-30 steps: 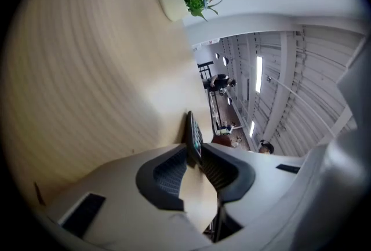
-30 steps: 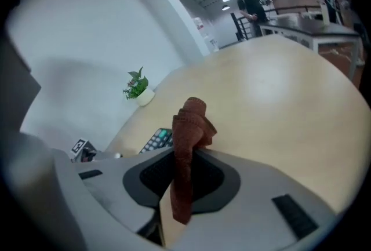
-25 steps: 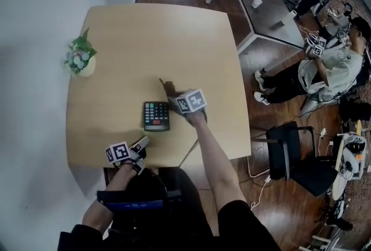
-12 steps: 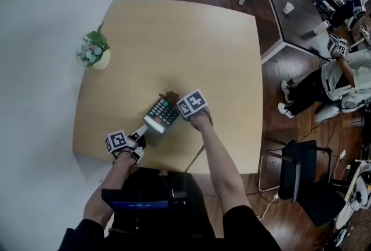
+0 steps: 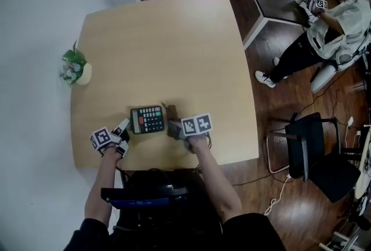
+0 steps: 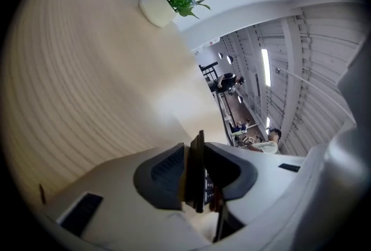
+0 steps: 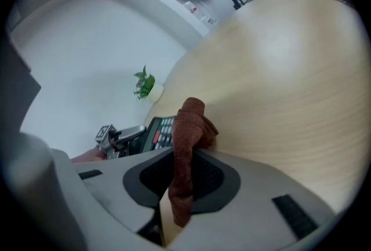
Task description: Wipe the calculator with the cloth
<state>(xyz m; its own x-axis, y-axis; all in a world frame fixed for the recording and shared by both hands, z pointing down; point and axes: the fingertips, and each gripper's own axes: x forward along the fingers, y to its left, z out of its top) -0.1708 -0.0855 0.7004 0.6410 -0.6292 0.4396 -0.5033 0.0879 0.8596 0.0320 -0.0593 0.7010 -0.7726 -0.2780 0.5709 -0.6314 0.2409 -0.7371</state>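
Note:
A black calculator (image 5: 148, 119) lies sideways on the wooden table (image 5: 162, 47) near its front edge. My left gripper (image 5: 124, 127) is at its left end. In the left gripper view the calculator (image 6: 197, 157) shows edge-on between the jaws of that gripper (image 6: 196, 150). Those jaws have just been opening a little, and both pads still lie against the edge. My right gripper (image 5: 173, 128) sits just right of the calculator, shut on a brown cloth (image 7: 191, 128) that sticks up beyond the jaws. The right gripper view also shows the keys of the calculator (image 7: 159, 131) and the left gripper (image 7: 124, 135).
A small potted plant (image 5: 74, 68) stands at the table's left edge. A black chair (image 5: 313, 151) is on the floor to the right. A seated person (image 5: 330, 29) and a dark table are farther back on the right.
The calculator has turned from upright to sideways and shifted left. My left gripper has come onto its left end. My right gripper with the cloth has moved down to its right side.

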